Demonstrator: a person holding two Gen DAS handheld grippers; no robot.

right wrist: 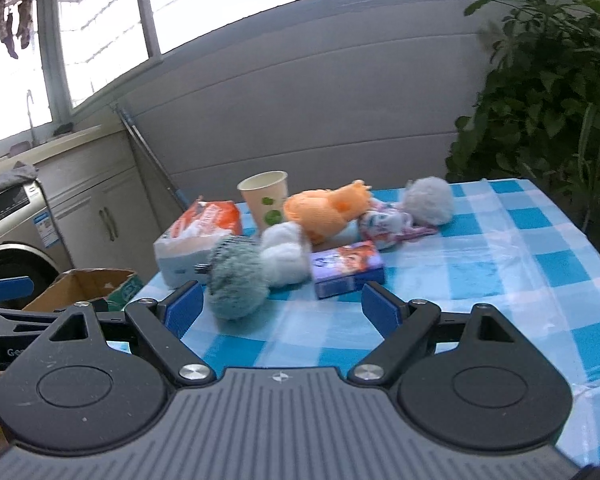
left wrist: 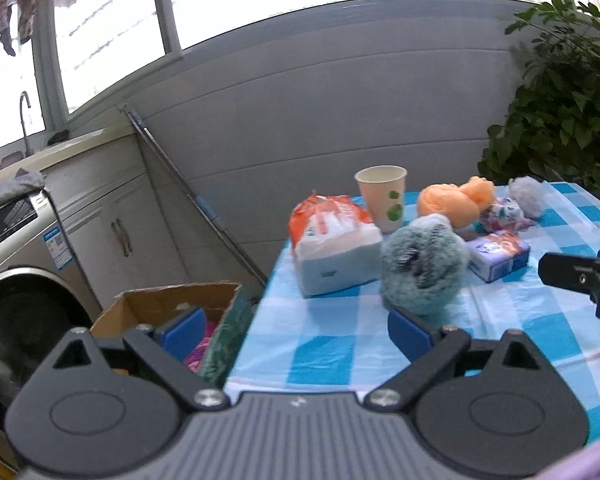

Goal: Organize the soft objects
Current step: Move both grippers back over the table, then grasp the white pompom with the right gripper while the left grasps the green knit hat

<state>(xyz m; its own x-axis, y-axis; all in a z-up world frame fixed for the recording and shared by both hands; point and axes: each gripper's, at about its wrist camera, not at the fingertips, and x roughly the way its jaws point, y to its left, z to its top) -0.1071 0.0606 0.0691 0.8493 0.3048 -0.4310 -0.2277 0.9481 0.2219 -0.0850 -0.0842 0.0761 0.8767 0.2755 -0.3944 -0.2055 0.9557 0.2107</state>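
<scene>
A fluffy teal plush ball (left wrist: pixel 422 266) (right wrist: pixel 236 282) lies on the blue-checked tablecloth (left wrist: pixel 340 344) (right wrist: pixel 500 272), just beyond both grippers. Behind it lie a white fluffy piece (right wrist: pixel 286 258), an orange plush (left wrist: pixel 454 200) (right wrist: pixel 326 210), a patterned cloth (left wrist: pixel 502 214) (right wrist: pixel 388 222) and a grey pompom (left wrist: pixel 526 194) (right wrist: pixel 428 200). My left gripper (left wrist: pixel 296 334) is open and empty, straddling the table's left edge. My right gripper (right wrist: pixel 282 308) is open and empty too, short of the teal ball. An open cardboard box (left wrist: pixel 168 308) (right wrist: pixel 80 288) with soft items inside sits left of the table.
On the table also stand a paper cup (left wrist: pixel 384 196) (right wrist: pixel 266 202), a tissue pack (left wrist: pixel 332 244) (right wrist: pixel 198 236) and a small purple box (left wrist: pixel 498 254) (right wrist: pixel 346 268). A washing machine (left wrist: pixel 16 264) and cabinets are at the left, a leafy plant (right wrist: pixel 548 92) at the right.
</scene>
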